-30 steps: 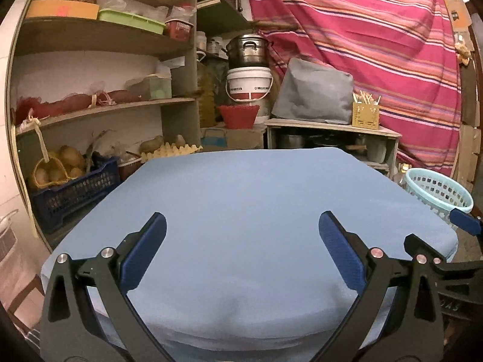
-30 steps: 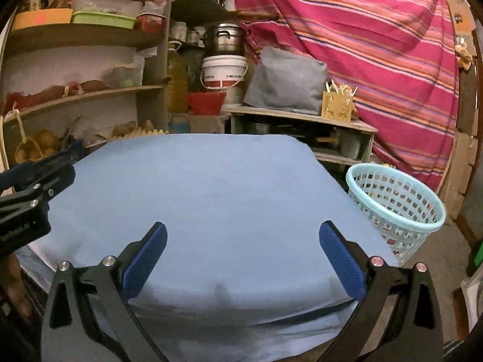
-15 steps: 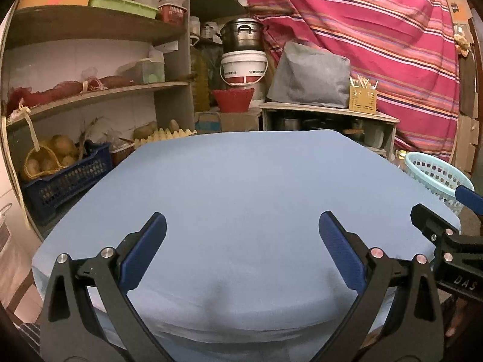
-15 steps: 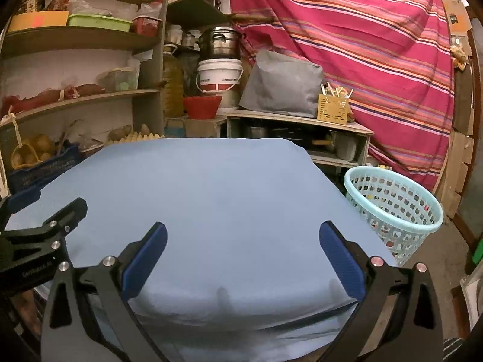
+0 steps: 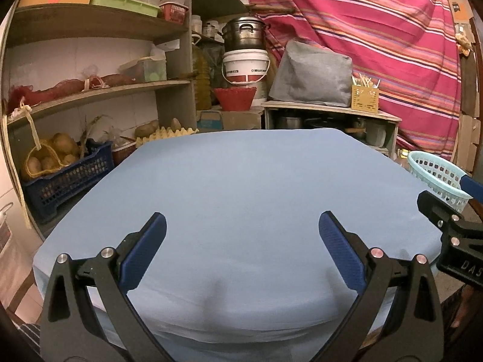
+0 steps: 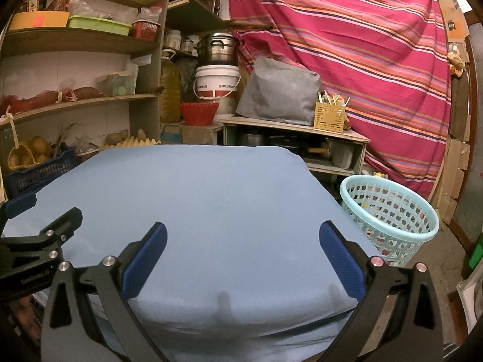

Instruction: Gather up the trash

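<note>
Both grippers, left gripper (image 5: 241, 250) and right gripper (image 6: 241, 250), hover over the blue counter's (image 6: 211, 199) near edge, jaws wide apart, holding nothing. Off its right edge stands the laundry basket (image 6: 392, 211).

The right hand-held gripper (image 6: 241, 247) hangs above the near edge of the blue-covered desk (image 6: 211, 199), its blue pads spread wide with nothing between them. At nine o'clock the left hand-held gripper (image 6: 36, 220) pokes in. A pale-blue basket (image 6: 389, 217) stands on the floor at three o'clock, just beside the desk.
</note>
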Demonstrator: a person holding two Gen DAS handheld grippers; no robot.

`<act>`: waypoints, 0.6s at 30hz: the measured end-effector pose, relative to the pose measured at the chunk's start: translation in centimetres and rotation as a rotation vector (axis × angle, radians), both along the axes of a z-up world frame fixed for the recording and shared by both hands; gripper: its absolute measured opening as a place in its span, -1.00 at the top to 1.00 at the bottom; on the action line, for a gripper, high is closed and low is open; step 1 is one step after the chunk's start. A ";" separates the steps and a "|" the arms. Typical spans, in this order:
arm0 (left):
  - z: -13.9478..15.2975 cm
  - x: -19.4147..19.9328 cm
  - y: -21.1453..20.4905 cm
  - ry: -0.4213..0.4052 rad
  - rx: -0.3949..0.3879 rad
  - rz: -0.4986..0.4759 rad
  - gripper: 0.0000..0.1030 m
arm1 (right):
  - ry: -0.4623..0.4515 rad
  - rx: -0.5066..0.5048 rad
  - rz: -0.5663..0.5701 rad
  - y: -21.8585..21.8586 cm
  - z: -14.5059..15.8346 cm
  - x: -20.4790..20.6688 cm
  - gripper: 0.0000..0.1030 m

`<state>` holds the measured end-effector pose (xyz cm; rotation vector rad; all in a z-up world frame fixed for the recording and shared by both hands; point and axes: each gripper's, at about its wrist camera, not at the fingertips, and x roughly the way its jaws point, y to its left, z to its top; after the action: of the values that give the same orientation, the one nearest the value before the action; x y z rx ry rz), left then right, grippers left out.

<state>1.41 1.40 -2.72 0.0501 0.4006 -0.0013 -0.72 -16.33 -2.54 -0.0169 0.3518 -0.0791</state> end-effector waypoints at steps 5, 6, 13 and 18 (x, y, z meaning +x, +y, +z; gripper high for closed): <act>0.0 -0.1 0.4 0.002 -0.007 0.009 -0.90 | 0.004 0.006 -0.001 -0.2 0.0 0.1 -0.91; 0.1 -0.1 0.5 0.000 -0.009 0.010 -0.90 | 0.002 0.006 -0.002 -0.2 0.0 0.1 -0.91; 0.3 -0.3 0.5 -0.009 -0.018 0.001 -0.90 | -0.008 -0.002 0.002 -0.2 0.0 0.1 -0.91; 0.4 -0.6 0.7 -0.016 -0.017 -0.002 -0.90 | -0.010 0.002 0.001 -0.2 0.0 0.0 -0.91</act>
<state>0.86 2.06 -2.34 0.0340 0.3843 -0.0063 -0.70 -16.55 -2.56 -0.0146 0.3420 -0.0776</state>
